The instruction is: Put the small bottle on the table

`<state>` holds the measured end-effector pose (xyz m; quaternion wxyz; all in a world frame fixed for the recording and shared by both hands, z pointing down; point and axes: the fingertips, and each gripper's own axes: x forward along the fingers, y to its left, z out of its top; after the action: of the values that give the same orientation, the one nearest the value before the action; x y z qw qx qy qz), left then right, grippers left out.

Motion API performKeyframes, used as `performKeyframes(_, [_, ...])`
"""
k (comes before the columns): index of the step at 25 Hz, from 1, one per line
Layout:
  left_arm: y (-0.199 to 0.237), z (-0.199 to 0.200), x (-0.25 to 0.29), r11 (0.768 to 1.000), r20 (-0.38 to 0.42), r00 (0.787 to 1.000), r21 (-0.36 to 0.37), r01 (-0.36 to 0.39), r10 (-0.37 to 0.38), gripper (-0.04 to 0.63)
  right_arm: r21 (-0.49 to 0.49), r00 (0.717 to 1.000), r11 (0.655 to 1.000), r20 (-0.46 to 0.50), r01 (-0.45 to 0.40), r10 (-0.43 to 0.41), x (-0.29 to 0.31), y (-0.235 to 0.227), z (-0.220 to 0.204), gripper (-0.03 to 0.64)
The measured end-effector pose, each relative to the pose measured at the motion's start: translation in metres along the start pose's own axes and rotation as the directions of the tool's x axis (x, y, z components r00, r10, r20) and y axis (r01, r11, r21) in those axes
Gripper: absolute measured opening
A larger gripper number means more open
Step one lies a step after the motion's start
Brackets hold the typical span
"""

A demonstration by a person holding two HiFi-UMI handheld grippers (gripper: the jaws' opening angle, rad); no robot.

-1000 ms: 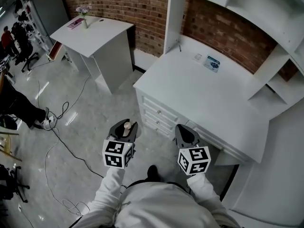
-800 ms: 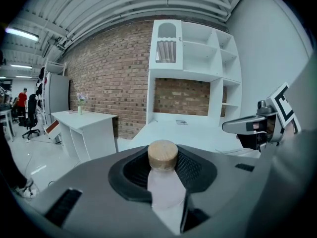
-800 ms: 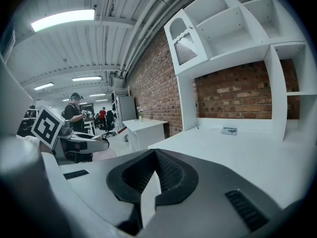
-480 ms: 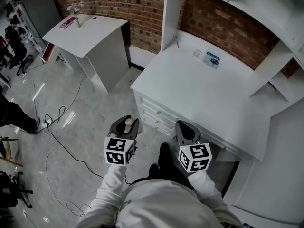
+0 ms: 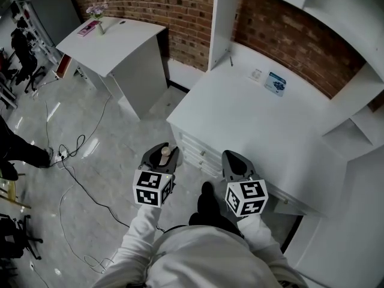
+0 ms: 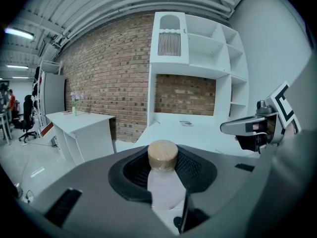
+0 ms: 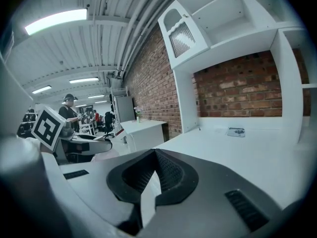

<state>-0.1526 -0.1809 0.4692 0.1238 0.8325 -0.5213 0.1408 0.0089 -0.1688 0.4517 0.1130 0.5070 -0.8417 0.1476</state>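
Because the head view looks steeply down, the small bottle (image 5: pixel 165 153) shows there only as a tan cap and a sliver of pale body, low and left of centre in the frame, over the floor (image 5: pixel 90 137) just short of the white desk (image 5: pixel 258 119). The left gripper (image 5: pixel 160 159) around it hides the rest, while the right gripper (image 5: pixel 236 164), lower centre, narrows to a closed point. Along the left gripper view, the small bottle (image 6: pixel 163 180) fills the lower centre, upright, its long axis running up the frame with the cap topmost. The dark pads (image 6: pixel 190 167) pinch its translucent body from either side, and its base is cut off behind the grey jaw housing. Across the right gripper view, the right gripper (image 7: pixel 155 157) has its jaws pressed together at the tips with nothing between them, and only a pale wedge shows below. The white desk (image 7: pixel 247 148) stretches off to the right, and the left gripper (image 7: pixel 96 144) sits blurred at the left edge.
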Motion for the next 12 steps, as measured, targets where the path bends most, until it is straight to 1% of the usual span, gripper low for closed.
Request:
performKeyframes(7, [0.012,0.014,0.043,1.000,-0.010,1.000,-0.001,0.000,0.000,0.138,0.005,1.000,1.000,-0.022,-0.003,0.003,0.031,-0.027,0.008,0.028])
performKeyframes(12, [0.016,0.016,0.079,1.000,-0.027,1.000,0.003,-0.005,0.005,0.138,0.008,0.999,1.000,-0.036,0.004,-0.004,0.045,-0.051,0.010,0.028])
